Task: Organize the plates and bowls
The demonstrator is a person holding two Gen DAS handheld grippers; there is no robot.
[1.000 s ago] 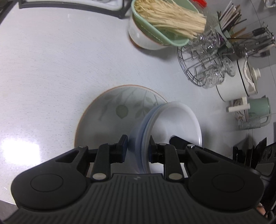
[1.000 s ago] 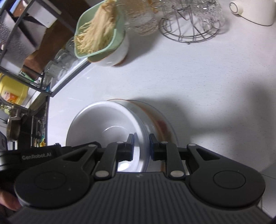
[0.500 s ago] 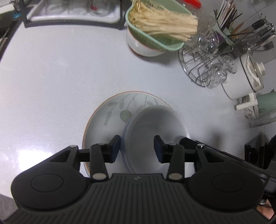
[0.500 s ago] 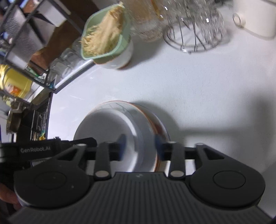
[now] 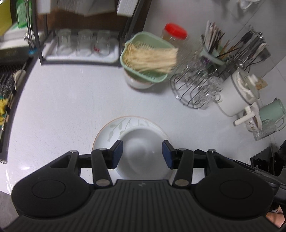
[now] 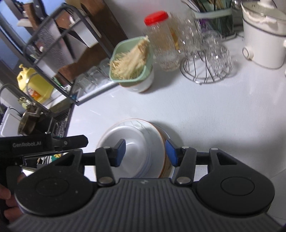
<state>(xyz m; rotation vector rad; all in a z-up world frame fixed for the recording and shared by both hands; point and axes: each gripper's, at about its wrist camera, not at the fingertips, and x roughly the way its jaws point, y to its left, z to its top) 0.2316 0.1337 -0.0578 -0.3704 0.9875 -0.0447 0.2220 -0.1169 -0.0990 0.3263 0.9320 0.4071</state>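
Left tool [image 5: 142, 153]: jaws have just been opening, apart, gripping nothing. Right tool [image 6: 144, 152]: likewise, jaws parted and empty. Below both: white bowl [image 5: 143, 151] seated in leaf-patterned plate [image 5: 114, 128], stacked on the white bench [image 5: 71, 107]. Beyond: green strainer of noodles [image 5: 148, 57], wire glass rack [image 5: 194, 89], white cooker [image 5: 237, 92].

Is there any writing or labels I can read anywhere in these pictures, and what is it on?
"GenRobot.AI": white letters on the black left claw, seen in the right camera's view.
Yellow jug: its orange label is too blurred to read.
Green bottle: label too blurred to read.
Nothing else is legible.
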